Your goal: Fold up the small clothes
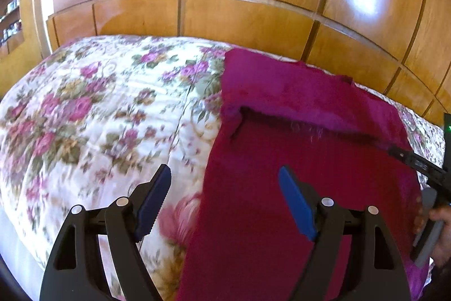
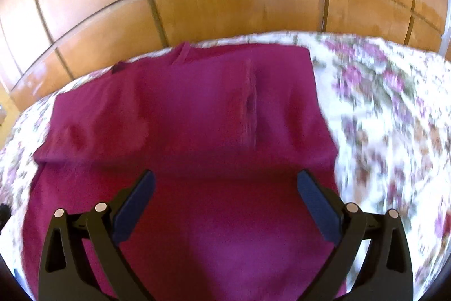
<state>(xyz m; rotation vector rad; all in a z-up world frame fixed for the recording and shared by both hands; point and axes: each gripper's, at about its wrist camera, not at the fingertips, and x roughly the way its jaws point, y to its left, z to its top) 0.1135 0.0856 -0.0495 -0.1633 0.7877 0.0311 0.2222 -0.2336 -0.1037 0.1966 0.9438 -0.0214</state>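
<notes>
Magenta garment [image 2: 197,109] lies flat on the floral bed [image 1: 93,109], its 12 o'clock part already doubled over; further folds appear outstanding. Left gripper [image 1: 225,205] and right gripper [image 2: 225,205] hover above it, jaws wide apart, holding nothing.

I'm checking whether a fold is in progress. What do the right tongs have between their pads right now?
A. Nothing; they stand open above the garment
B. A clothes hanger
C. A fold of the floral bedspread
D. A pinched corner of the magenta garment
A: the right tongs stand wide apart with nothing between their pads; the magenta garment lies flat on the floral bedspread beneath.
</notes>
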